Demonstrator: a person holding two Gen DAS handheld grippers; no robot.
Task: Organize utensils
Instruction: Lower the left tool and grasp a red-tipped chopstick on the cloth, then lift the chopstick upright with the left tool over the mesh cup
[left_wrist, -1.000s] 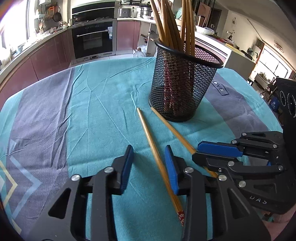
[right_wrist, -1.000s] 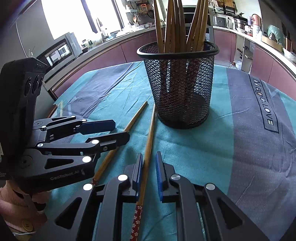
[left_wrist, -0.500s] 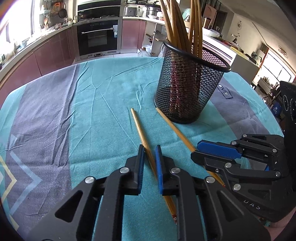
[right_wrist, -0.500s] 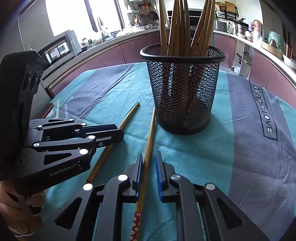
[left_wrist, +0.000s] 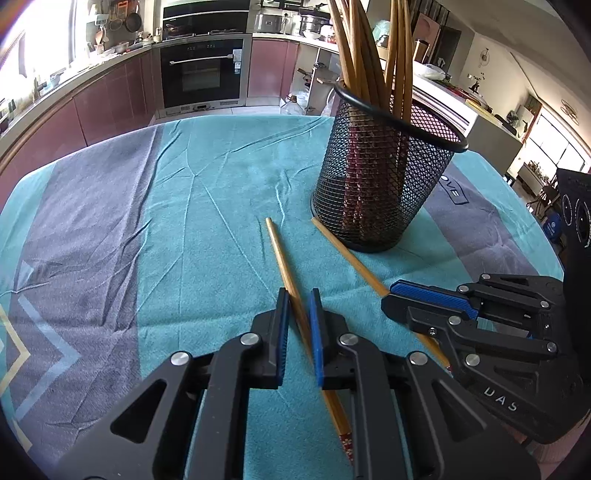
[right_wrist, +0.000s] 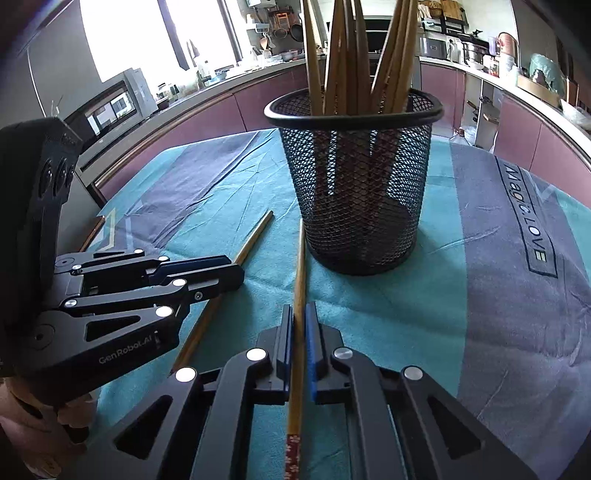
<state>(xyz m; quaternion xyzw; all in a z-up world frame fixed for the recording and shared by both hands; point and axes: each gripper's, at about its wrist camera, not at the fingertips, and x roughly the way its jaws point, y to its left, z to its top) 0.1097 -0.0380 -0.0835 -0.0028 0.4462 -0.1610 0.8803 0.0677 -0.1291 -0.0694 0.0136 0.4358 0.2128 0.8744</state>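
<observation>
Teal-and-grey tablecloth (left_wrist: 207, 236) over a kitchen table. Nearest, left gripper (left_wrist: 297, 306) pinching left chopstick (left_wrist: 282, 254), right gripper (right_wrist: 300, 317) pinching right chopstick (right_wrist: 300, 266); each long axis running away from the jaws toward the far edge, tips stopping by mesh holder (right_wrist: 354, 192), already holding upright chopsticks. Readable: "GenRobot.AI" on the left gripper body, "Magic LOVE" on the cloth.

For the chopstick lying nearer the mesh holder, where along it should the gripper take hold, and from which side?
Take the chopstick nearer the holder on its plain shaft, forward of the red patterned end, coming steeply from above with a finger on each long side. It lies flat on the cloth, its far tip beside the mesh holder, so mid-shaft is clearest.
</observation>
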